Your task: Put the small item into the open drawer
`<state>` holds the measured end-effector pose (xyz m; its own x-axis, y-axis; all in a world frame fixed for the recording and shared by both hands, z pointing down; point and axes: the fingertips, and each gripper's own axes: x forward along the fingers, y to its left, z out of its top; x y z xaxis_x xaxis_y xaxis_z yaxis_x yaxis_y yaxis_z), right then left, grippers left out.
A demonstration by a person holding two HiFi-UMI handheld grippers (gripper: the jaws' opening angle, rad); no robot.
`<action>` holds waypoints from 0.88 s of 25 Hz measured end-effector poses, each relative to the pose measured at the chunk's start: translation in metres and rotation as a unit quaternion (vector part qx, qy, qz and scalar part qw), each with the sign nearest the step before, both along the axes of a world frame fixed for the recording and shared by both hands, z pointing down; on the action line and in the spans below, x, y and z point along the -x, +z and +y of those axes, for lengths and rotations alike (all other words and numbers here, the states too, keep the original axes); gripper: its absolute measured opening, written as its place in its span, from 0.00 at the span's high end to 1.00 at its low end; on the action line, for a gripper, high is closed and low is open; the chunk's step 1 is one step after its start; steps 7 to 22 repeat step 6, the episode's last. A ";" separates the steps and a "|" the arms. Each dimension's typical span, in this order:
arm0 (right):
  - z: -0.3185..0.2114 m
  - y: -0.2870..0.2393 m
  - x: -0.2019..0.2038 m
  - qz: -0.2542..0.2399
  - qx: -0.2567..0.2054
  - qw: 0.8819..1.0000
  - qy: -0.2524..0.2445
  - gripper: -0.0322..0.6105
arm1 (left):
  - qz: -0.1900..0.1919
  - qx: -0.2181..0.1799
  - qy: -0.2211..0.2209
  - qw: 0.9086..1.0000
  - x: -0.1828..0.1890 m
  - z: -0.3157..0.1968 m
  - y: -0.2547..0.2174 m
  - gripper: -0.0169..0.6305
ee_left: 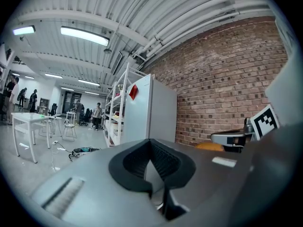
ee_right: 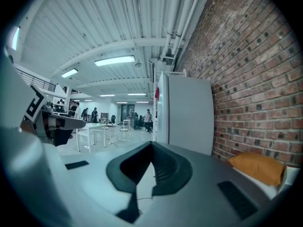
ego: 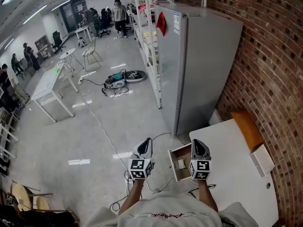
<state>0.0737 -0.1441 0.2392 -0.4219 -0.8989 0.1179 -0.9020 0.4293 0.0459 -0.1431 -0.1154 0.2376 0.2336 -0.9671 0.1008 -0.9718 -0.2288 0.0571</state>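
Observation:
In the head view, a small wooden drawer (ego: 172,166) stands pulled out from the left edge of the white table (ego: 232,160). A small pale item (ego: 181,163) lies inside it. My left gripper (ego: 147,141) hovers over the floor to the drawer's left, shut and empty. My right gripper (ego: 197,142) is held over the table's near-left corner, just right of the drawer, also shut with nothing in it. In the left gripper view the left gripper (ee_left: 150,143) has its jaws meeting at the tips; the right gripper (ee_right: 151,145) looks the same in its own view. Both point level into the room.
A tall grey cabinet (ego: 199,65) stands right behind the table, against a brick wall (ego: 270,70). An orange cushion (ego: 246,126) and a white box (ego: 262,160) sit on the table's far side. Cables (ego: 102,126) trail across the floor; white tables (ego: 49,86) and people are far off.

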 end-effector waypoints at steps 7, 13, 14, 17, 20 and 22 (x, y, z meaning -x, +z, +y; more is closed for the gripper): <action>0.000 0.005 0.006 -0.002 -0.001 1.000 -0.002 0.93 | 0.004 -0.004 -0.007 1.000 0.006 0.004 -0.002 0.96; 0.000 0.005 0.006 -0.002 -0.001 1.000 -0.002 0.93 | 0.004 -0.004 -0.007 1.000 0.006 0.004 -0.002 0.96; 0.000 0.005 0.006 -0.002 -0.001 1.000 -0.002 0.93 | 0.004 -0.004 -0.007 1.000 0.006 0.004 -0.002 0.96; 0.000 0.005 0.006 -0.002 -0.001 1.000 -0.002 0.93 | 0.004 -0.004 -0.007 1.000 0.006 0.004 -0.002 0.96; 0.000 0.005 0.006 -0.002 -0.001 1.000 -0.002 0.93 | 0.004 -0.004 -0.007 1.000 0.006 0.004 -0.002 0.96; 0.000 0.005 0.006 -0.002 -0.001 1.000 -0.002 0.93 | 0.004 -0.004 -0.007 1.000 0.006 0.004 -0.002 0.96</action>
